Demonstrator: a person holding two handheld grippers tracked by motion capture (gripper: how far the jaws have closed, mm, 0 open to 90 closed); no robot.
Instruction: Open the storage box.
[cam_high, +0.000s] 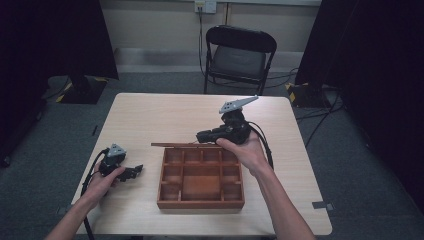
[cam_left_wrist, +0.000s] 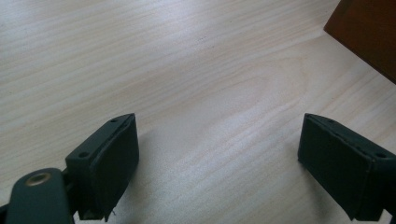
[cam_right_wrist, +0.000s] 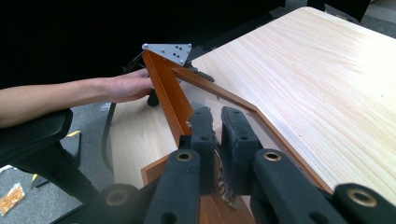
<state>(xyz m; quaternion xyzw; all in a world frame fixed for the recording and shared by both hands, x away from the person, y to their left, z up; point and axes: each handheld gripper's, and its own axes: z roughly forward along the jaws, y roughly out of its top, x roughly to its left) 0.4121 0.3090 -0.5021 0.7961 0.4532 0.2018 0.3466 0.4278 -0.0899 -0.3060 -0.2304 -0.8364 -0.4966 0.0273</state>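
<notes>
A brown wooden box (cam_high: 200, 202) with several compartments sits at the table's middle front. Its glass-paned lid (cam_high: 172, 145) stands raised at the far side. My right gripper (cam_high: 201, 136) is at the lid's free edge. In the right gripper view its jaws (cam_right_wrist: 217, 114) are shut on the lid's wooden frame (cam_right_wrist: 168, 93), with a small metal fitting showing between them. My left gripper (cam_high: 136, 171) rests on the table left of the box, open. Its pads (cam_left_wrist: 116, 158) stand wide apart with bare tabletop between them, and a corner of the box (cam_left_wrist: 369, 32) lies beyond.
A black folding chair (cam_high: 239, 55) stands behind the light wood table (cam_high: 165, 112). Dark curtains hang at both sides, and cables lie on the grey floor at the right. The left gripper's grey plate (cam_right_wrist: 170, 50) shows past the lid.
</notes>
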